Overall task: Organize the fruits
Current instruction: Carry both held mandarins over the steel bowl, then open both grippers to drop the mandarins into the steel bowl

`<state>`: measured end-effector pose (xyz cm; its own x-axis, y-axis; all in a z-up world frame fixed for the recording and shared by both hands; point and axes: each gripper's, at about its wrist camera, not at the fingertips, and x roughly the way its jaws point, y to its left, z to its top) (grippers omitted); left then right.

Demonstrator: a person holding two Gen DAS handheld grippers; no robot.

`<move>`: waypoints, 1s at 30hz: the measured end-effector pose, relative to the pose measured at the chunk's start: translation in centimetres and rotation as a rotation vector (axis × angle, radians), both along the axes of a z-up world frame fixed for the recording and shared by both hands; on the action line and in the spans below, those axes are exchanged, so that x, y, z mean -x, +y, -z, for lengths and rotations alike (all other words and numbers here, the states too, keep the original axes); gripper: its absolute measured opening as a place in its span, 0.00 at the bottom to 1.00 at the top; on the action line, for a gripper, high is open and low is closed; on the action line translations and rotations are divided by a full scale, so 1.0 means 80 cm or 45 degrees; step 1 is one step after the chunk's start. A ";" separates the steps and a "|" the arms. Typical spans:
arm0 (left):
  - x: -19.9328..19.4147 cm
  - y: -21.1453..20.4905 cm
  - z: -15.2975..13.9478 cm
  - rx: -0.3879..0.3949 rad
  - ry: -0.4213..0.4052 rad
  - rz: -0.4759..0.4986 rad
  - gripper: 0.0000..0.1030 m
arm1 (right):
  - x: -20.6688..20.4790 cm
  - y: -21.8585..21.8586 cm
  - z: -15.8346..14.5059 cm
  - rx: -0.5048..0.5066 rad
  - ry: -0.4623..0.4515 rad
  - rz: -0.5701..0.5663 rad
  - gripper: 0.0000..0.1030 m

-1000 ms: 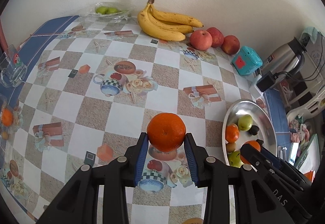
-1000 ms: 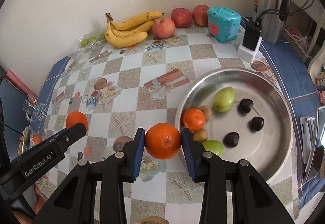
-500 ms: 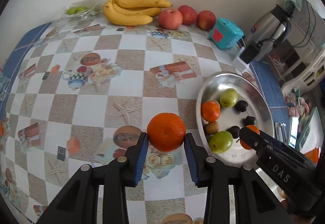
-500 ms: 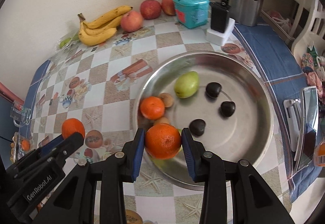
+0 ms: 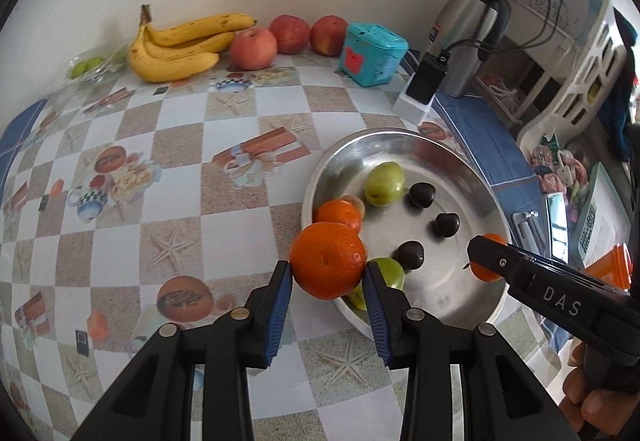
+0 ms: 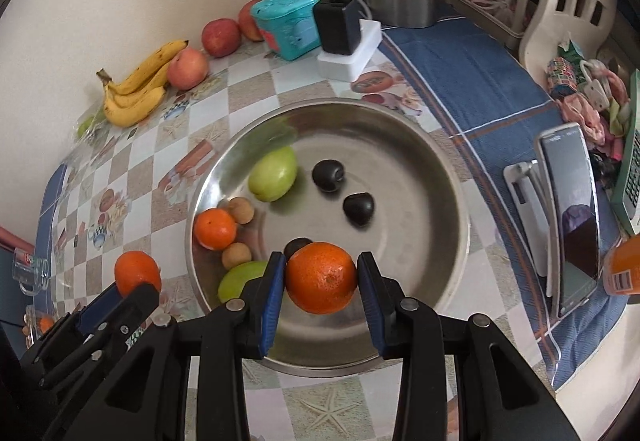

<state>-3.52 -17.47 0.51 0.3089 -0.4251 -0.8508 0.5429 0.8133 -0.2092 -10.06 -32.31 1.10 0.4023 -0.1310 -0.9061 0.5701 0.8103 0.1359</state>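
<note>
My left gripper (image 5: 327,273) is shut on an orange (image 5: 327,259) and holds it over the near left rim of the steel bowl (image 5: 496,301). My right gripper (image 6: 321,278) is shut on another orange (image 6: 321,277) above the near part of the bowl (image 6: 452,201). The bowl holds a small orange (image 6: 215,229), two green fruits (image 6: 273,173), several dark fruits (image 6: 359,208) and two small brown ones (image 6: 241,209). The left gripper with its orange (image 6: 137,272) shows at the lower left of the right wrist view. The right gripper's finger (image 5: 504,265) shows at the right of the left wrist view.
Bananas (image 5: 180,47), three apples (image 5: 253,48) and a teal box (image 5: 372,55) stand along the back wall. A charger block (image 5: 420,89) and a steel kettle (image 5: 468,37) are at the back right. A phone on a stand (image 6: 572,213) is right of the bowl.
Both grippers have moved right toward the bowl with their oranges. The right one is now over the bowl's inside, the left one at its rim.
</note>
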 end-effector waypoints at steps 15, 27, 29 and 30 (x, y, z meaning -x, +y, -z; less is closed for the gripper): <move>0.008 -0.029 0.028 -0.067 -0.061 0.112 0.38 | -0.007 -0.003 0.045 -0.058 0.166 -0.007 0.37; 0.002 -0.027 0.021 -0.038 -0.066 0.105 0.52 | -0.008 -0.002 0.057 -0.061 0.224 -0.017 0.40; -0.002 -0.023 0.019 -0.026 -0.056 0.079 0.54 | -0.007 -0.002 0.055 -0.059 0.213 -0.012 0.40; -0.004 -0.020 0.018 -0.011 -0.052 0.063 0.56 | -0.008 -0.002 0.053 -0.059 0.208 -0.009 0.40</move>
